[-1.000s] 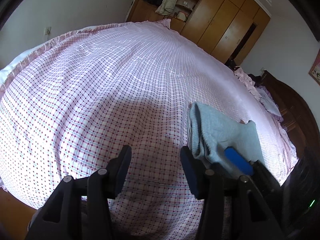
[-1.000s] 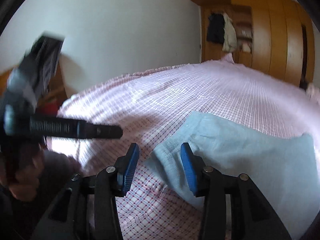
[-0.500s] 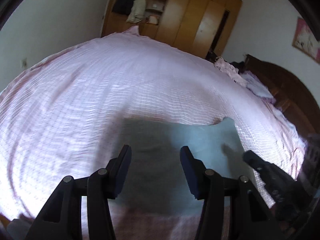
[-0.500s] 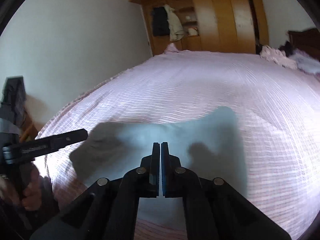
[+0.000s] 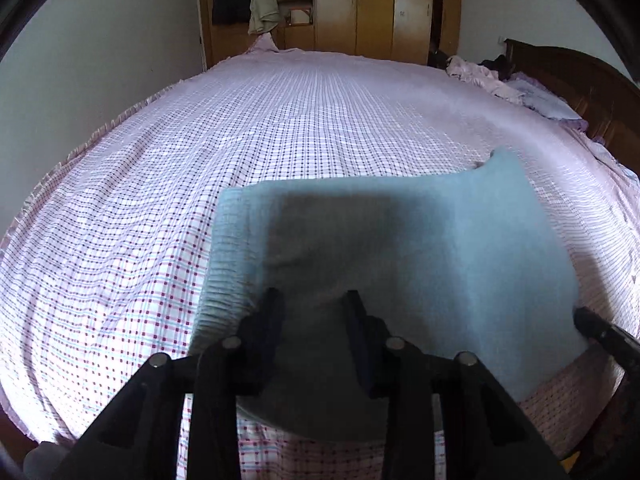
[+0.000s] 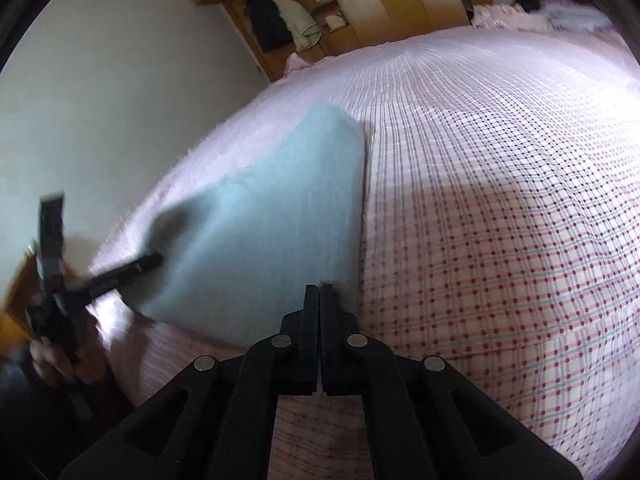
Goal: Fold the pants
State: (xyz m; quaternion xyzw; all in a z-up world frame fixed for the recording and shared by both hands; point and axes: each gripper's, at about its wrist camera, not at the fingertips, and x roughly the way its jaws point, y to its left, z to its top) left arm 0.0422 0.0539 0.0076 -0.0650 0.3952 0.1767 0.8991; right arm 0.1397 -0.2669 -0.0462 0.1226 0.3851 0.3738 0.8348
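Left gripper (image 5: 314,312) over near edge of folded blue pants (image 5: 400,248) on checked bedspread (image 5: 120,220), jaws just closing, cloth between, grip unclear. Right gripper (image 6: 320,294) pressed together, empty, at pants' corner. Step: fold apparently done, tidying. Next: probably flatten or square edges.

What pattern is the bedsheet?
Bedsheet: pink-white check with red and dark dots; clearest in the left wrist view.

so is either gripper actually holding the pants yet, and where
Cannot be told. The left gripper has just been closing its jaws astride the pants at their near edge; the shut right gripper sits at their corner, with no pinch visible.
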